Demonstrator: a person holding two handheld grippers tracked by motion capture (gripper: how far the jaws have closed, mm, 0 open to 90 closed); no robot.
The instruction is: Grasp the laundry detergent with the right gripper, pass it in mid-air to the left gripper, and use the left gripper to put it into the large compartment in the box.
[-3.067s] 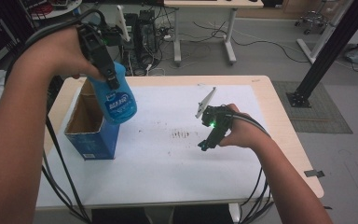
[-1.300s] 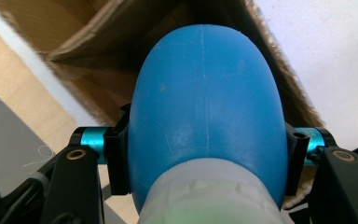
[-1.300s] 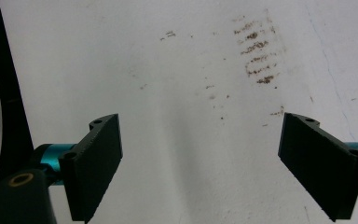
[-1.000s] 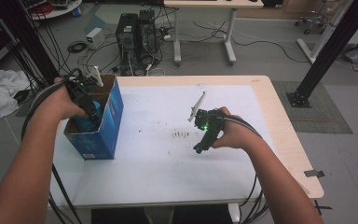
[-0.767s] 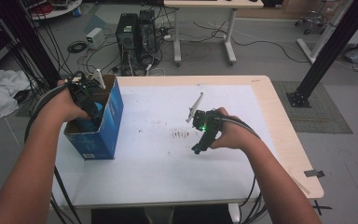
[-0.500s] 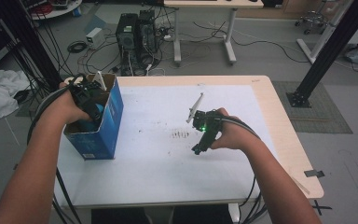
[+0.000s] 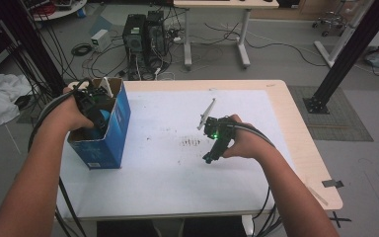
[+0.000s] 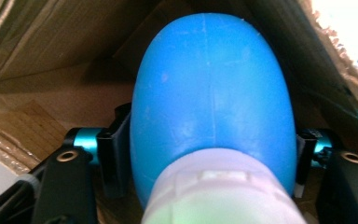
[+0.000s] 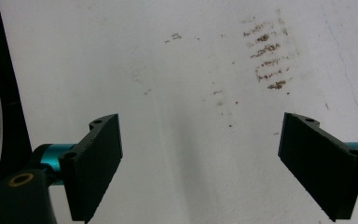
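Observation:
A blue plastic bottle (image 8: 209, 93) with a white neck sits inside the blue cardboard box (image 7: 121, 123) at the table's left side. My left gripper (image 7: 94, 111) reaches down into that box. Its jaws have just been opening; the bottle stands between them in the left gripper view (image 8: 209, 158), with a thin gap at the right pad. My right gripper (image 7: 212, 155) hovers low over the middle of the white tabletop (image 7: 148, 182). It is open and empty (image 9: 216, 158).
Brown smudges (image 7: 191, 142) mark the tabletop beside the right gripper (image 9: 265, 60). A slim grey tool (image 7: 206, 114) lies just beyond it. Computer towers (image 7: 140, 34) and cables stand on the floor behind the table. A black frame post (image 7: 345, 54) rises at the right.
Three seconds ago the left gripper held the blue bottle above the box; now the bottle is down inside it. Over the last second both hands have barely moved.

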